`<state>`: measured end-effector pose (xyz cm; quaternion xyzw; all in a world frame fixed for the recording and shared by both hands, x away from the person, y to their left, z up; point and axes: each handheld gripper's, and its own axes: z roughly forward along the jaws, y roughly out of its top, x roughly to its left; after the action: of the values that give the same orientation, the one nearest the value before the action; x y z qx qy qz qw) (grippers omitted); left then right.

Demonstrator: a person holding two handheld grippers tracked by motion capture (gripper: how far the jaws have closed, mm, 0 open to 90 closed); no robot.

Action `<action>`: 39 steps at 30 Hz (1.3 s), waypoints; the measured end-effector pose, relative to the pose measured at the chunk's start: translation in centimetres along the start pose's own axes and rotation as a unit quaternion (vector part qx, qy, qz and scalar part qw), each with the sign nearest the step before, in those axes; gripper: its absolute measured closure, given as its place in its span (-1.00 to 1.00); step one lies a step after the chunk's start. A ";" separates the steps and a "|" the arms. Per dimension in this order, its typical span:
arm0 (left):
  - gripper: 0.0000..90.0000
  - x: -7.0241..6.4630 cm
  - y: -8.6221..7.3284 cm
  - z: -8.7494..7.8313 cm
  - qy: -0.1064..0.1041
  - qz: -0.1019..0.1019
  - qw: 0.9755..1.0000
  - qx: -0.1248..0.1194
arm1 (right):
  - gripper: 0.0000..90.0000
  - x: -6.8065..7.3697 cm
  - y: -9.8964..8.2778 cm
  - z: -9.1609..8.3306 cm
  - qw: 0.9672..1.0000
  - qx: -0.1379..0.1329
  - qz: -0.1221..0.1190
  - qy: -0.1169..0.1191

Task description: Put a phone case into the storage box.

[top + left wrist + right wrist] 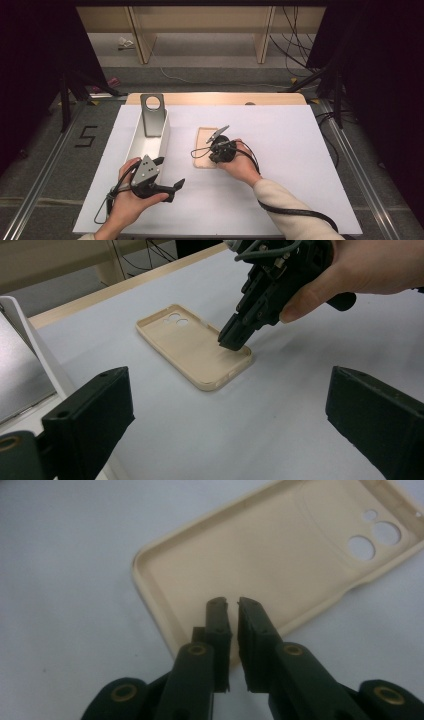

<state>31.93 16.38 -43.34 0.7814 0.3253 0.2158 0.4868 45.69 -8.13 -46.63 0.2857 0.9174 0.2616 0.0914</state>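
On the counter: a beige phone case (206,147) lies flat near the middle of the white counter (290,150), hollow side up.
Case look: pale tan, soft matte finish, raised rim all round, rounded corners; two round camera holes and a smaller one sit near its far end.
Right claw (230,602): tips hang low over the case's near end, inside the rim; jaws nearly together with a thin gap, nothing between them, so clenched on nothing.
Left claw (170,175): held near the front left of the counter, jaws wide apart, released and empty, facing the case.
Tray (145,145): a long white tray with a grey upright plate at its far end stands left of the case, apart from it.
Edges: case lies well inside every counter edge.
Open room: bare white surface spreads right of the case and in front of it.
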 end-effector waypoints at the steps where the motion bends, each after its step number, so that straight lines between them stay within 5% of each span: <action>1: -0.90 0.0 0.0 0.0 0.000 0.000 1.000 0.000 | 0.79 0.0 0.0 -0.1 1.000 -0.003 -0.001 0.001; 8: -0.90 0.0 0.0 0.0 -0.001 0.001 1.000 0.002 | 0.34 0.5 0.4 -0.7 0.999 -0.025 -0.009 -0.017; 22: -0.90 -0.1 0.0 0.0 -0.002 0.002 1.000 0.002 | -0.39 1.0 0.8 -1.3 0.997 -0.024 -0.075 -0.024; 32: -0.90 -0.1 0.0 0.1 -0.002 0.003 1.000 0.002 | -0.51 1.5 0.8 -1.5 0.992 0.007 -0.122 -0.019; 39: -0.89 -0.2 0.0 0.1 -0.004 0.005 1.000 0.003 | -0.52 1.7 0.7 -1.5 0.992 0.014 -0.122 -0.014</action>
<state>31.86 16.20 -43.36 0.7852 0.3202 0.2143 0.4848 44.13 -7.33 -45.04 0.1772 0.9476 0.2311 0.1317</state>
